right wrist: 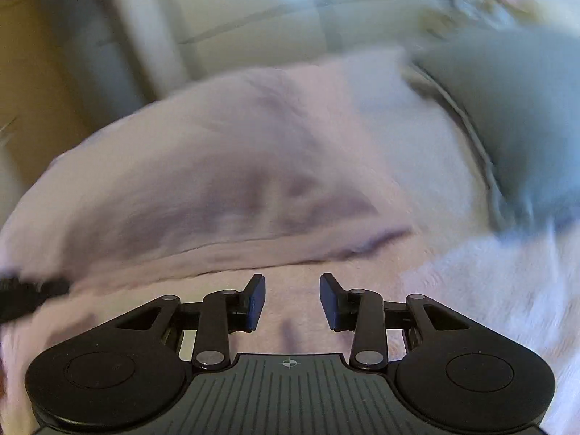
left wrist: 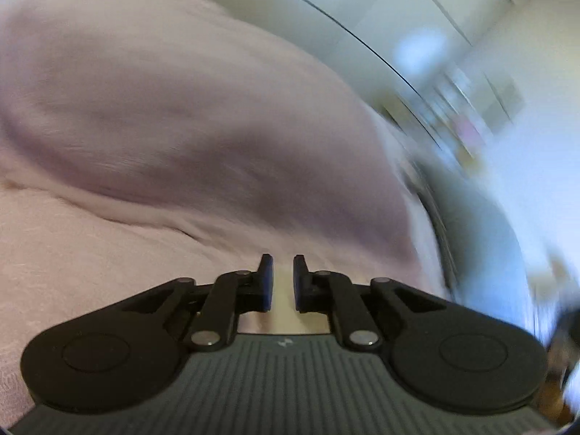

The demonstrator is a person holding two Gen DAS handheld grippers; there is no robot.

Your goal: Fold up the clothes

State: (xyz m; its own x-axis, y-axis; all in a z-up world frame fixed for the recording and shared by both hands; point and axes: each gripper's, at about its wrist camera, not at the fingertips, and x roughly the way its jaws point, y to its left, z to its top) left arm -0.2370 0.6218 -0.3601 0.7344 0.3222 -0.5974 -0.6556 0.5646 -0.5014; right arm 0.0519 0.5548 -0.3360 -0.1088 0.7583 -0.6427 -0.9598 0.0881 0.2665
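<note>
Two wrist fisheyes, low and close over the shared pink cloth [left wrist: 163, 116], facing forward along their fingers

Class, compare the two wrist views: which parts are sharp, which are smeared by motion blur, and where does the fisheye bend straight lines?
Left wrist view: the left gripper is sharp, the pink cloth softly streaked, the room at right badly smeared; a dark line bows into a curve. Right wrist view: the right gripper is crisp, while the pink cloth and grey cushion are blurred.
</note>
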